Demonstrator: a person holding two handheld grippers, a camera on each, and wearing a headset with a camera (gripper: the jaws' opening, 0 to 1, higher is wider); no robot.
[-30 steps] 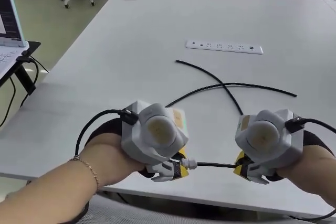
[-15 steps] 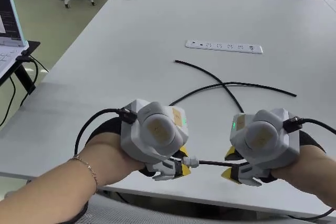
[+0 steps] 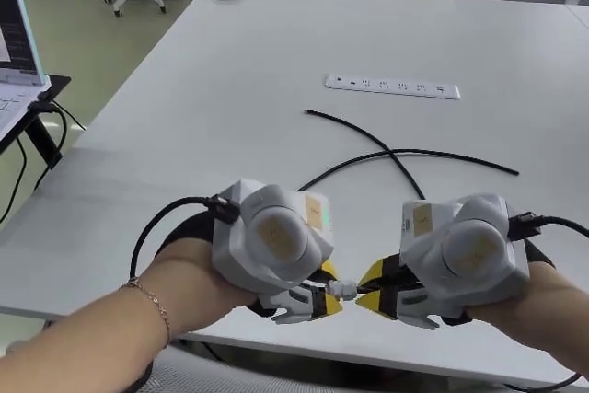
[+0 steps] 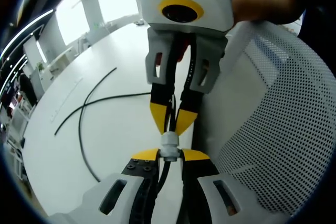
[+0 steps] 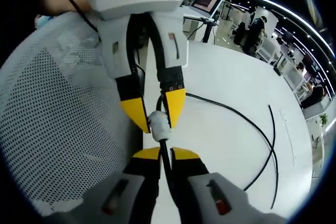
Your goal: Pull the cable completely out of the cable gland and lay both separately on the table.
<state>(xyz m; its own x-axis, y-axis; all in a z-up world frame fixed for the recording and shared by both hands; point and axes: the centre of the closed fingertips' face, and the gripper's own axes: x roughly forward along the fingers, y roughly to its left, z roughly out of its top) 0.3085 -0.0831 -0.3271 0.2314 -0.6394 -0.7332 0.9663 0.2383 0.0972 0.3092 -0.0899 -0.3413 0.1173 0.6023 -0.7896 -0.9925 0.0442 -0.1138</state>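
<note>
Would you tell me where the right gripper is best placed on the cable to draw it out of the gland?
Take the cable on its short straight stretch right beside the cable gland, coming end-on from the side opposite the left gripper, jaws across the thin round cable. The left gripper clamps the gland, so a pull there should run straight along the bore.
</note>
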